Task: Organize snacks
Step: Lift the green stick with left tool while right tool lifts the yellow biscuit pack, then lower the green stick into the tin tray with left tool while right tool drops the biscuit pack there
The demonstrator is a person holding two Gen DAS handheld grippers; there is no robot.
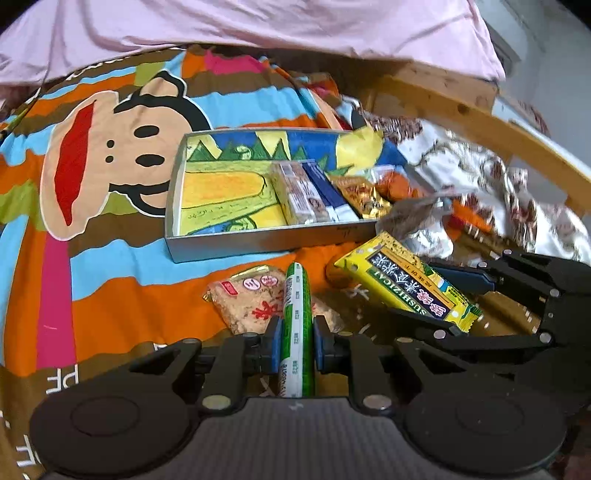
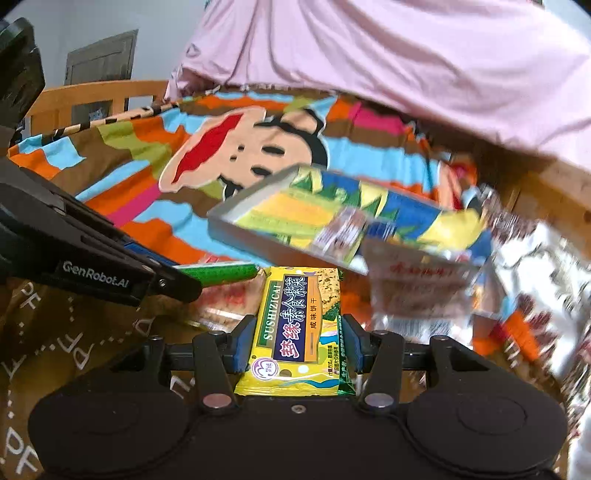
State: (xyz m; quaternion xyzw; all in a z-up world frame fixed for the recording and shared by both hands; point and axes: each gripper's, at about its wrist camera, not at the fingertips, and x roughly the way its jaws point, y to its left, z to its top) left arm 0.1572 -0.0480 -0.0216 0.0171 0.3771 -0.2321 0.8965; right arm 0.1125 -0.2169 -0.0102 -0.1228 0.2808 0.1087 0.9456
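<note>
Monkey-print striped bedsheet (image 1: pixel 110 236), pink quilt (image 1: pixel 258 26) bunched beyond it, wooden bed rail (image 1: pixel 480 122) alongside.

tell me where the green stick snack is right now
In the left wrist view the green stick snack is clamped between the left tongs, over a clear cracker pack, in front of the tray.

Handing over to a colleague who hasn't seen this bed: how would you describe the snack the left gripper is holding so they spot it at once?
Start at the shallow grey tray on the monkey-print bedspread, then look at the loose snacks lying nearer the camera. The green stick packet is clamped between the left gripper pads. It is thin and tubular, unlike the flat yellow biscuit pack in the right gripper.
</note>
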